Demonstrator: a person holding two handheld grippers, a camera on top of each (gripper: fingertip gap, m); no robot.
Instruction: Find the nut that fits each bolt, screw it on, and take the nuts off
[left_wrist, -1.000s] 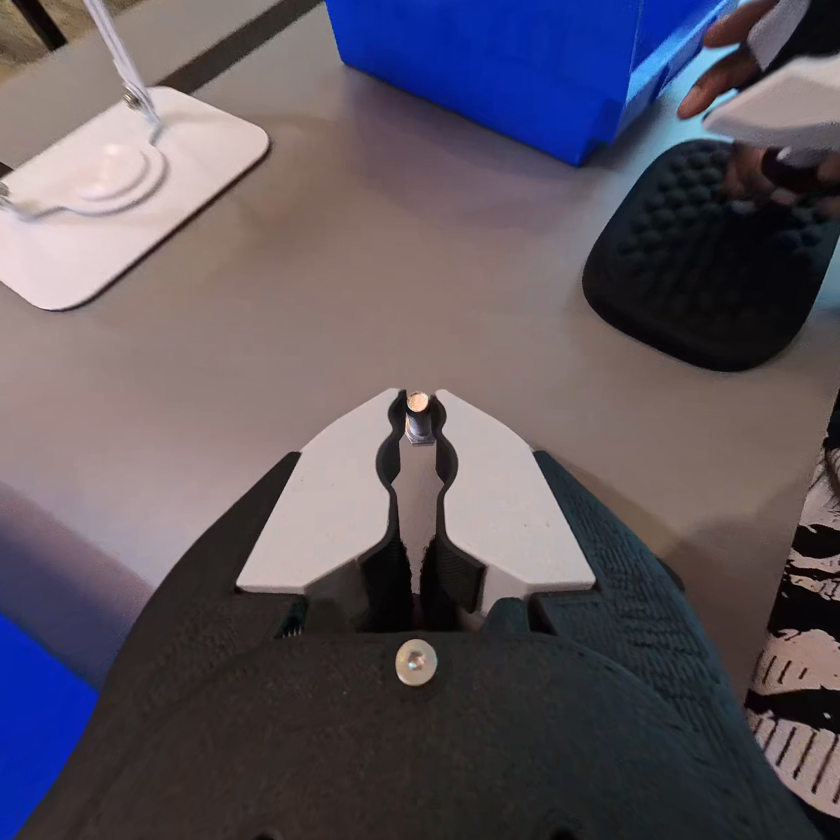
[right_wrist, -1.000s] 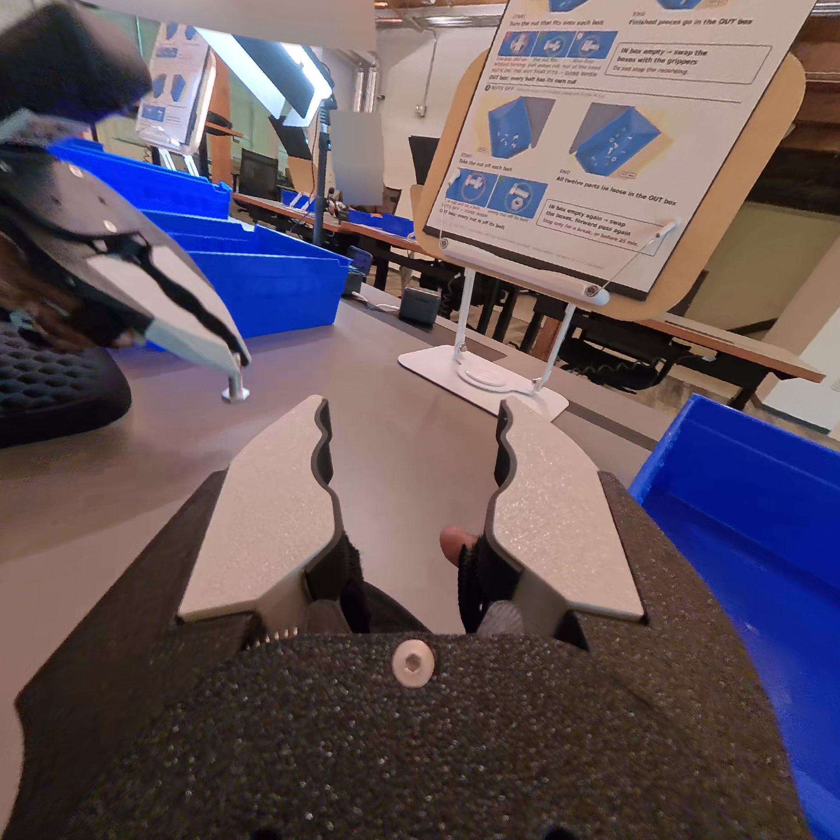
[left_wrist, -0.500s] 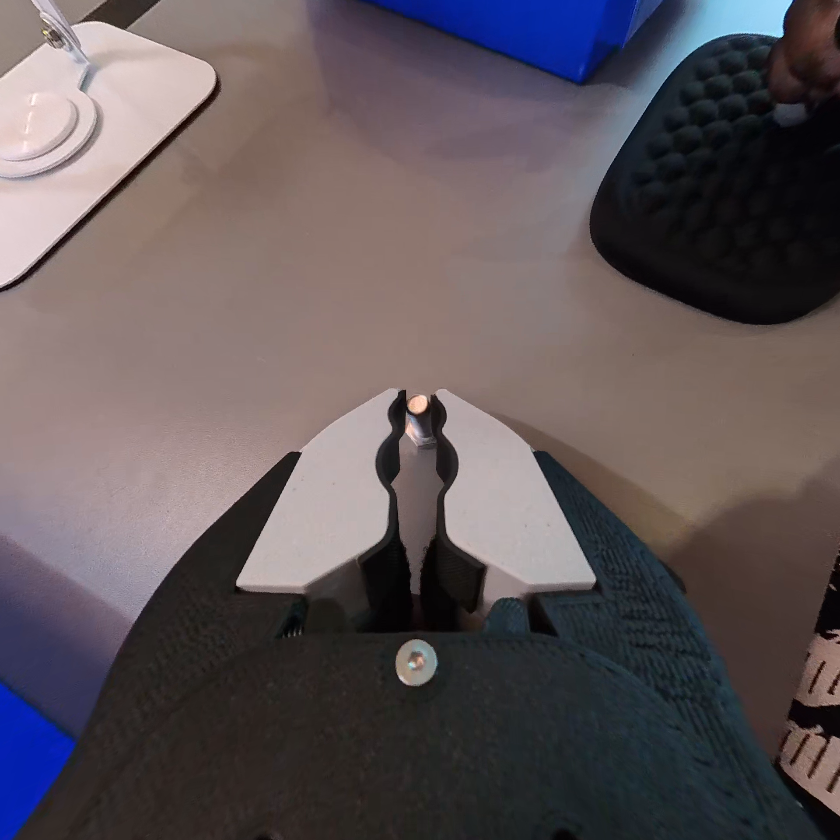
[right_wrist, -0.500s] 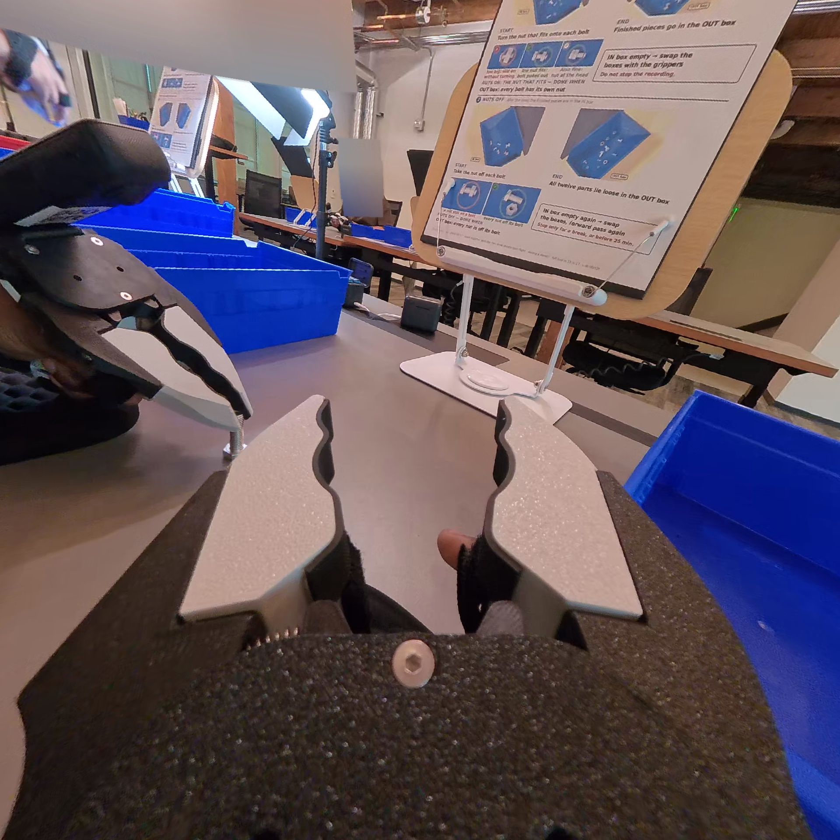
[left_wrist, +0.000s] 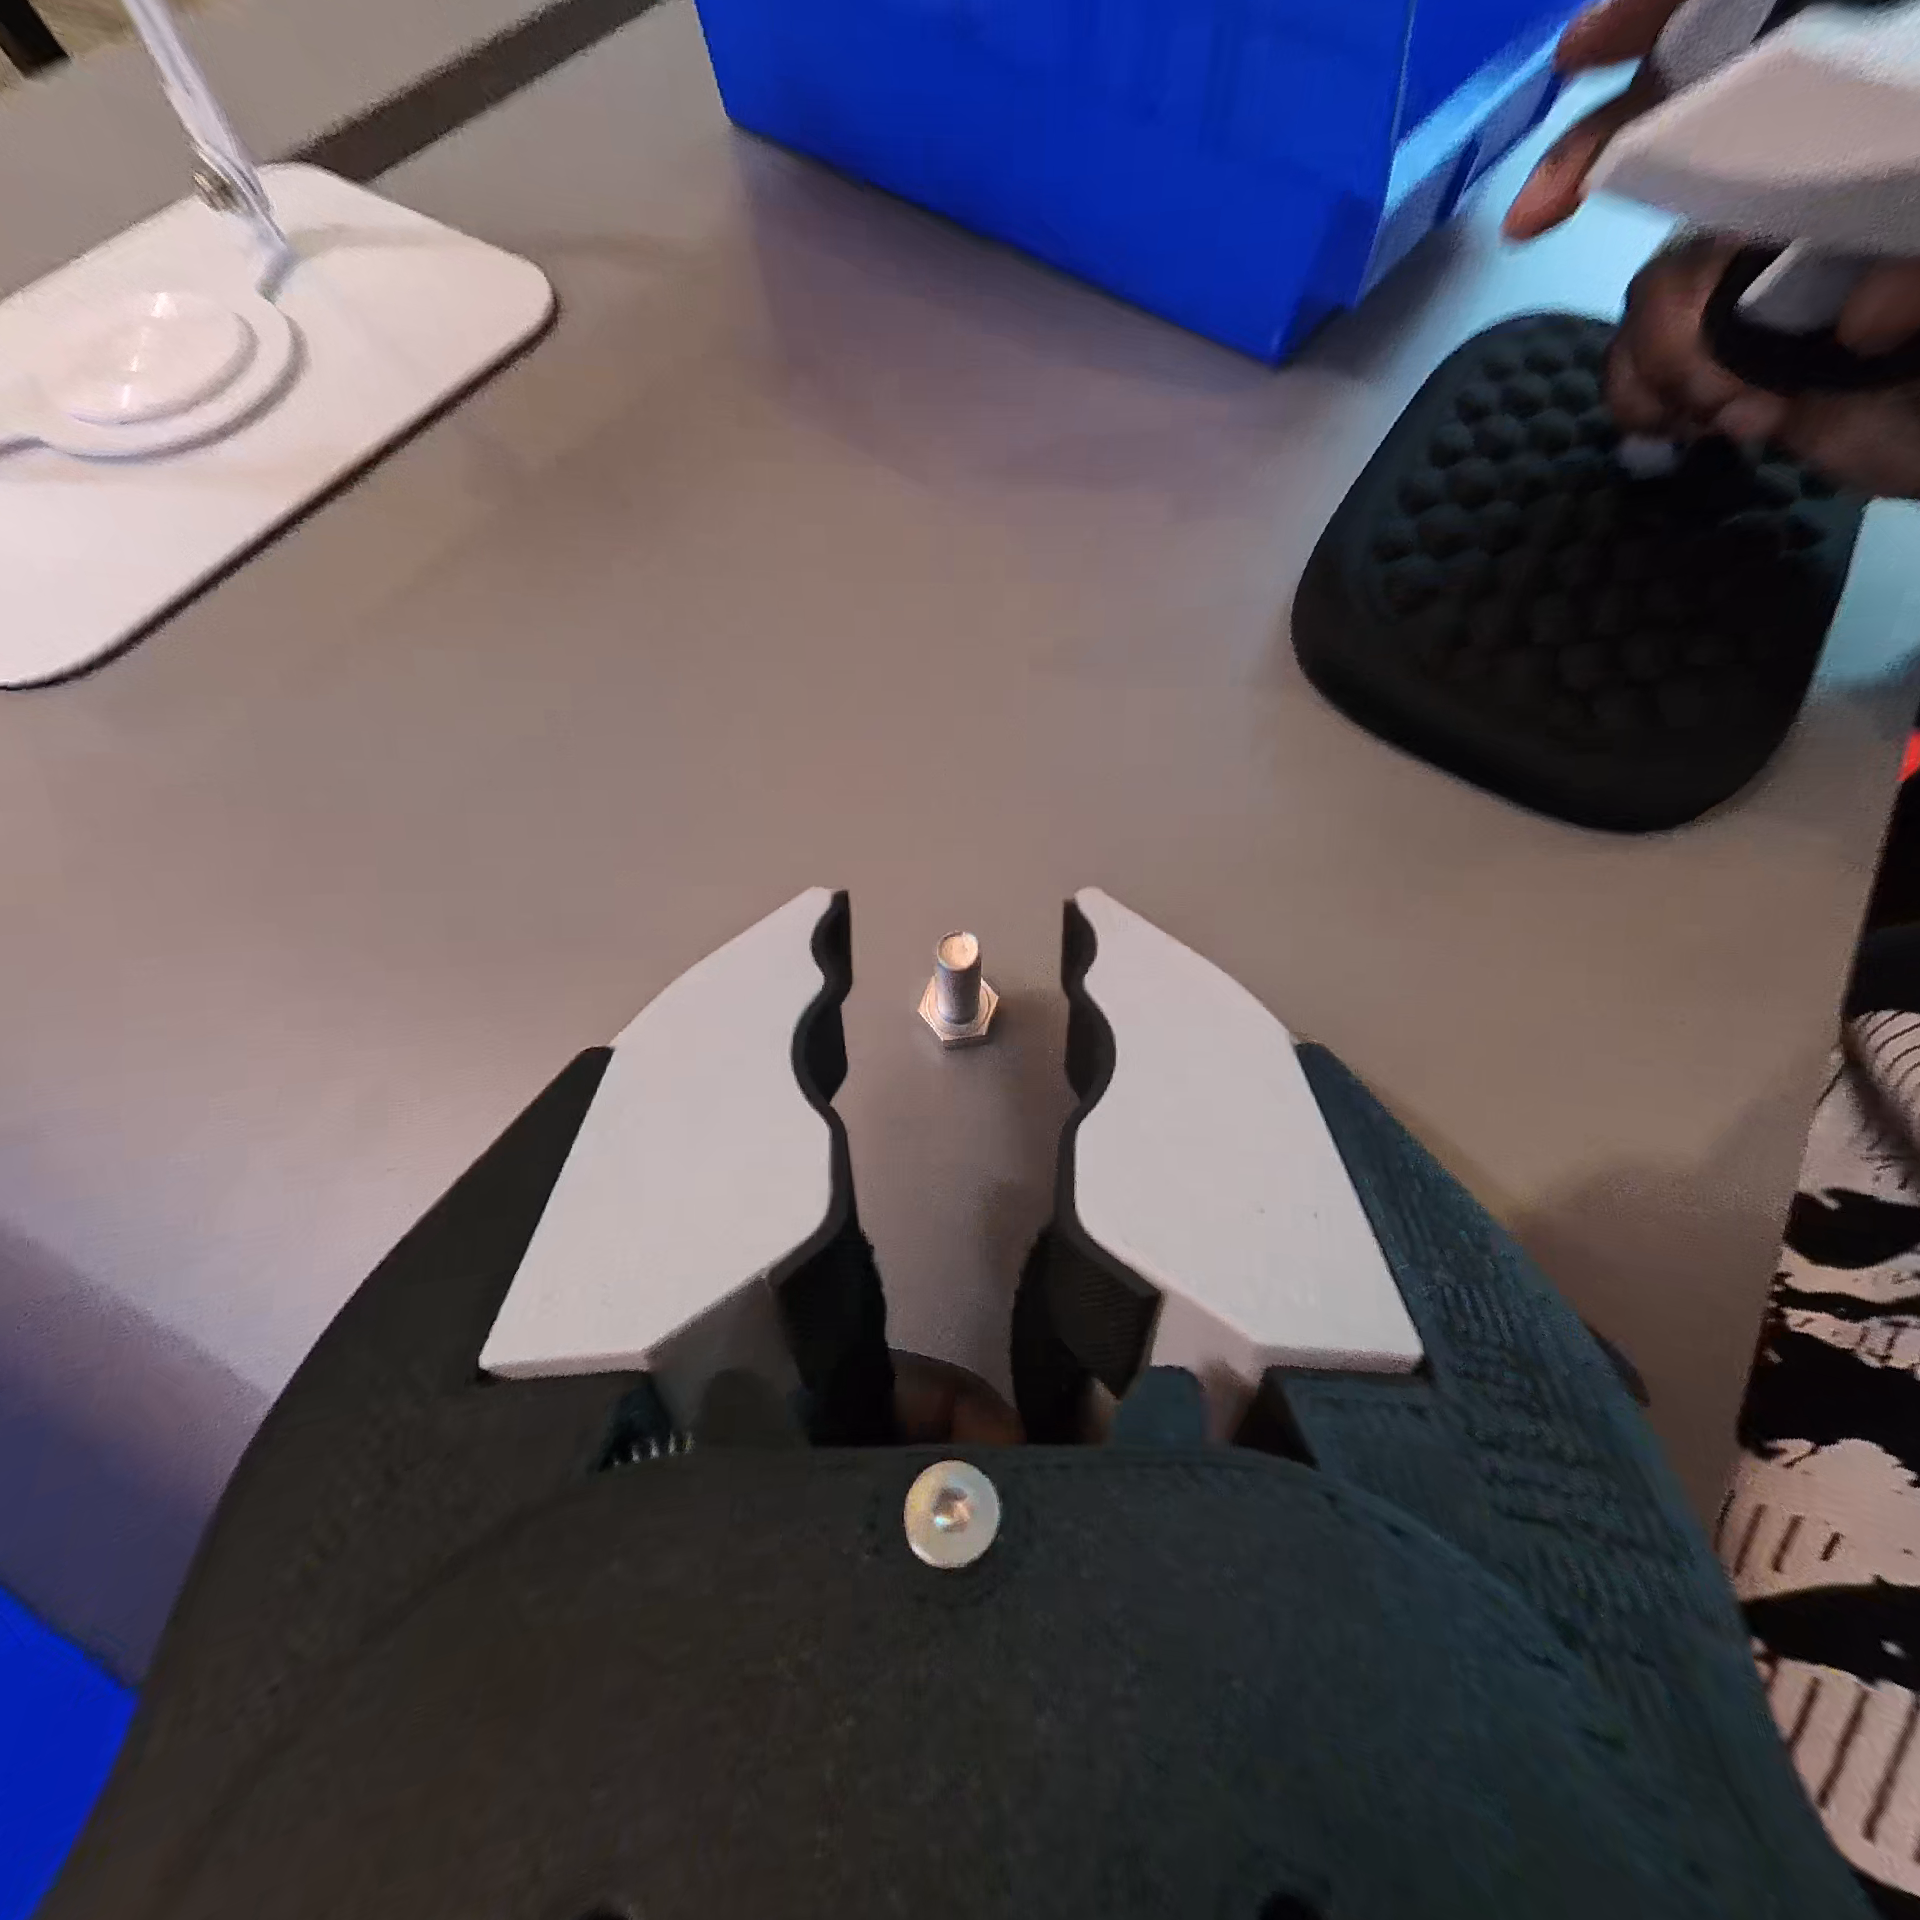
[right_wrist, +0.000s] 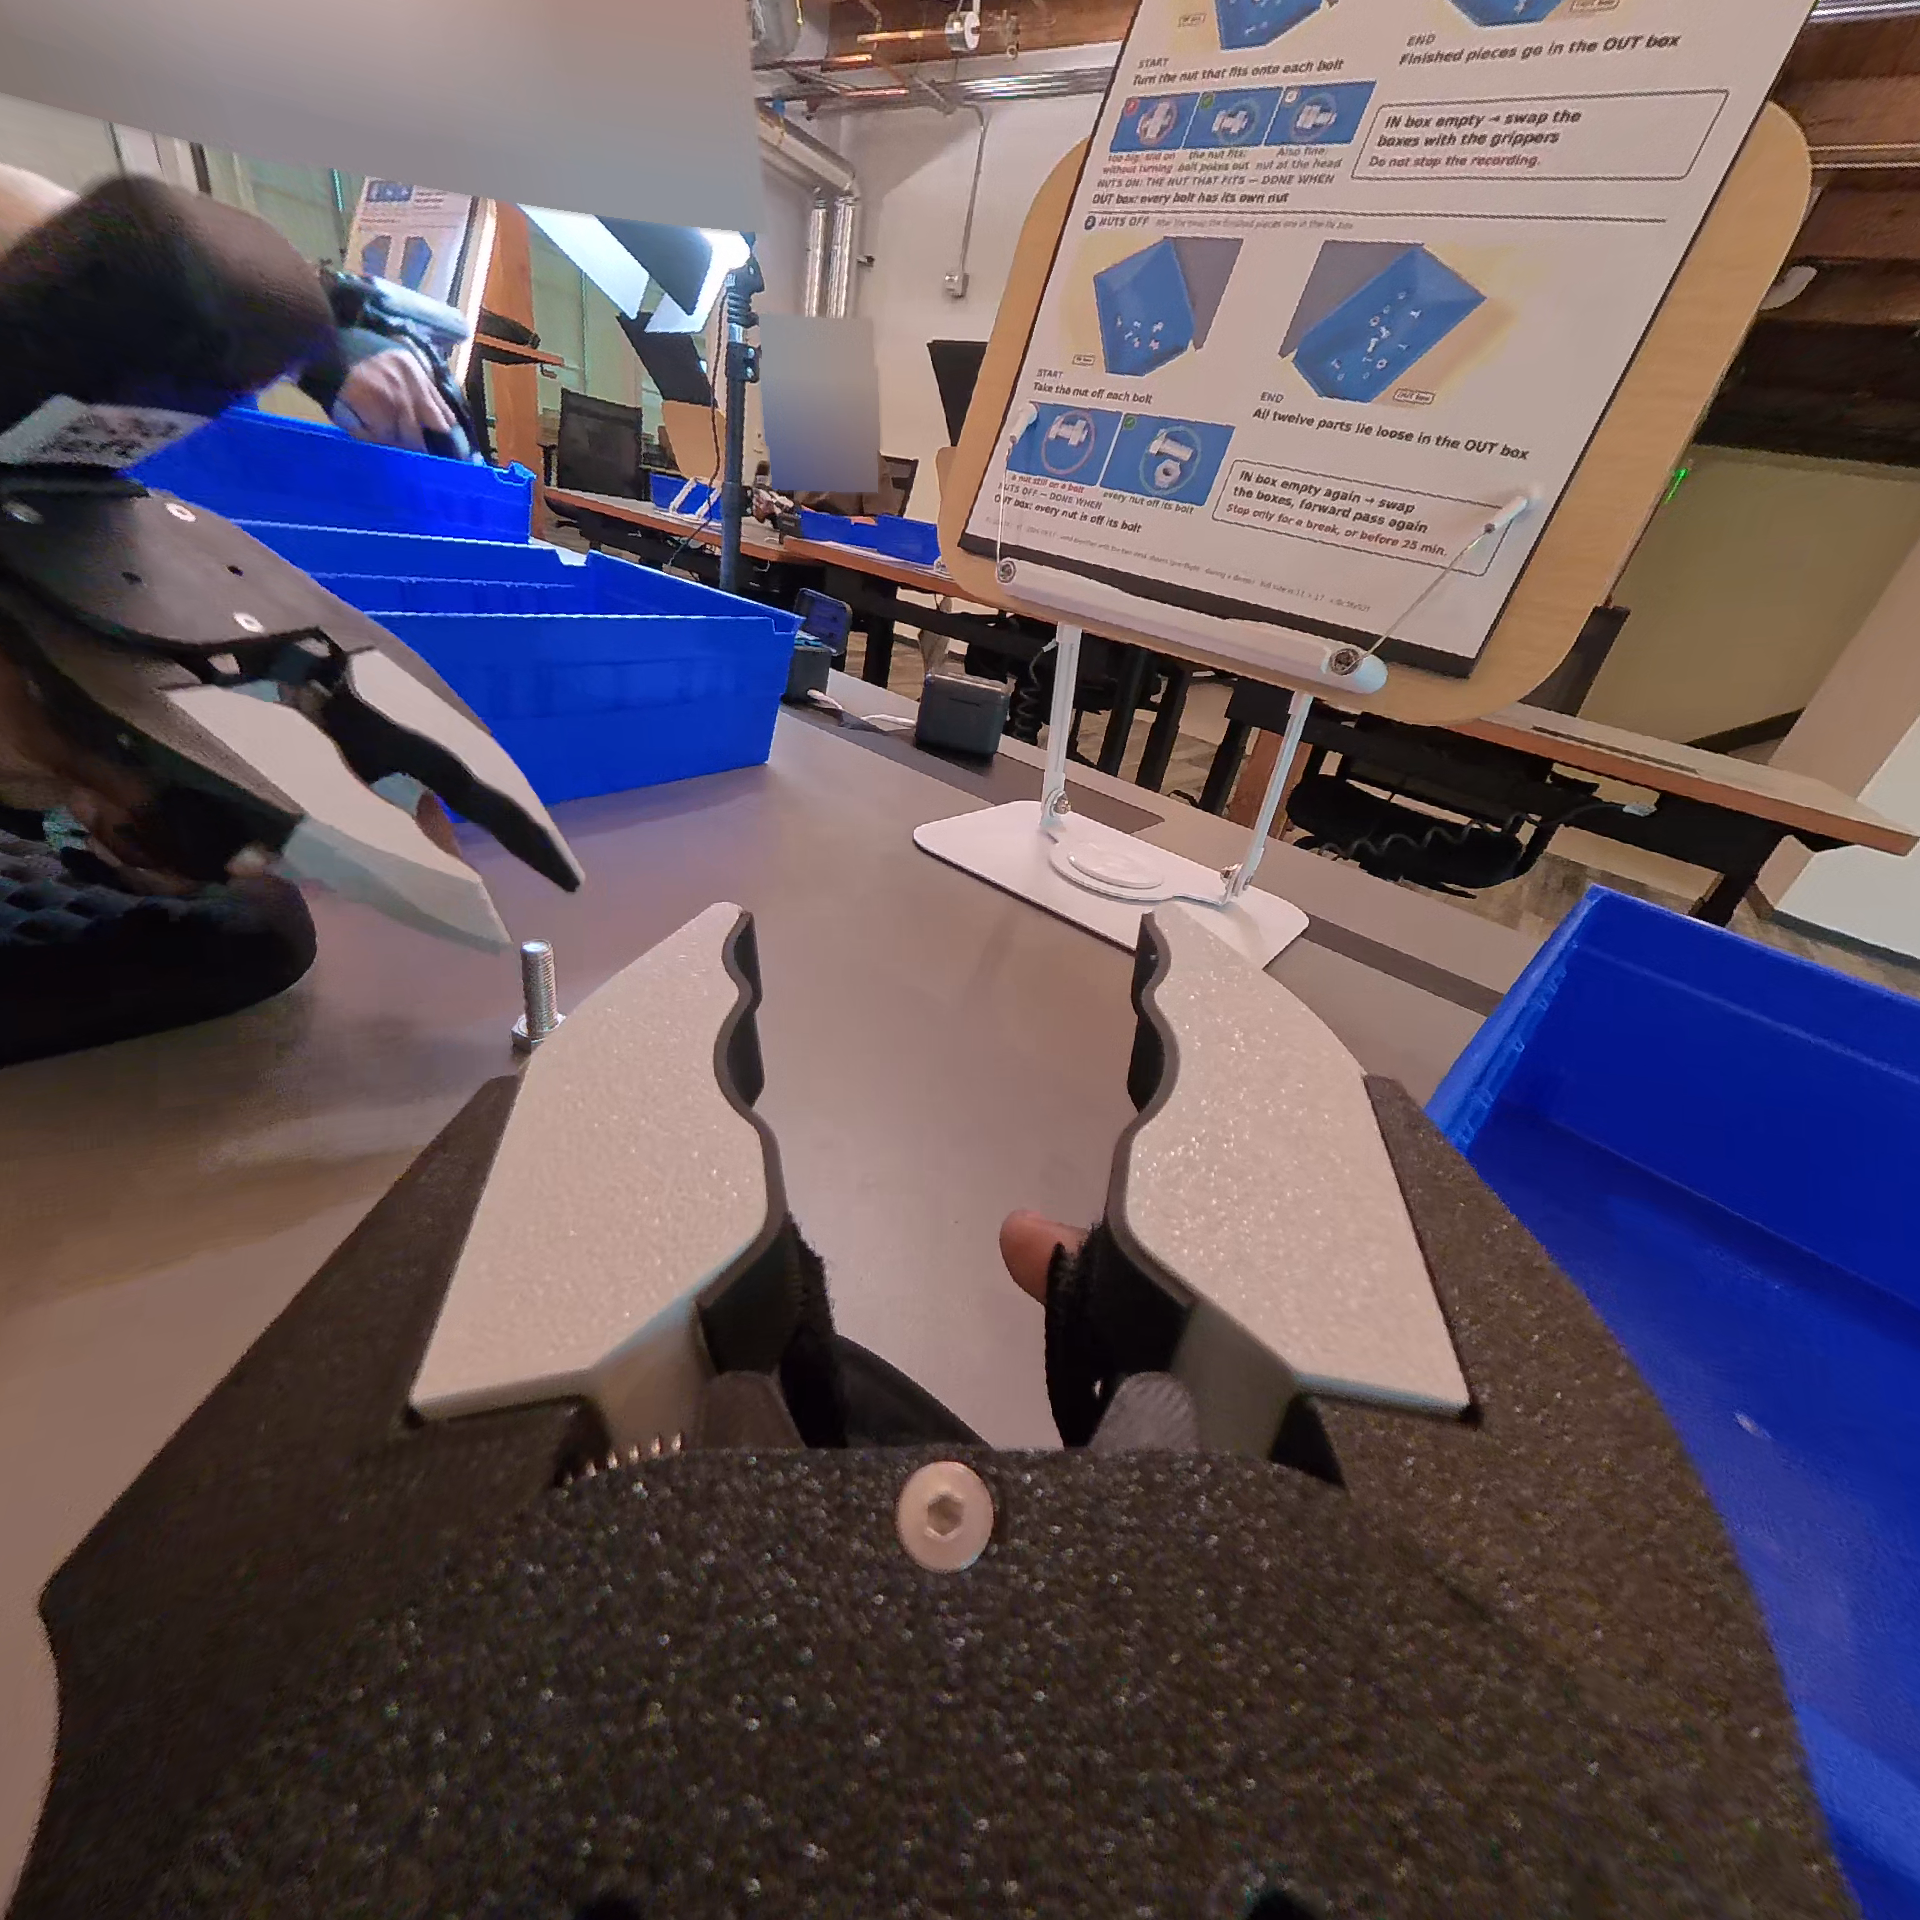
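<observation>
A small silver bolt (left_wrist: 957, 987) stands upright on its hex head on the grey table, thread end up, with no nut on it. My left gripper (left_wrist: 956, 914) is open and hangs just above it, one finger on each side, not touching. In the right wrist view the bolt (right_wrist: 537, 992) stands at the left, just below the open tips of the left gripper (right_wrist: 535, 912). My right gripper (right_wrist: 940, 925) is open and empty, low over the table to the right of the bolt. No nut is in view.
A black dimpled pad (left_wrist: 1538, 623) lies at the right, with a hand blurred above it. A blue bin (left_wrist: 1039, 135) stands behind the bolt. The white base (left_wrist: 208, 416) of an instruction stand is at the left. Another blue bin (right_wrist: 1714, 1195) sits beside my right gripper. My right tips are about 35 cm from the white base (left_wrist: 208, 416), my left tips only 30 cm.
My left gripper was shut on the bolt's shank; it has now opened and lifted a little, leaving the bolt standing on the table. The right gripper stayed open and shifted slightly.
</observation>
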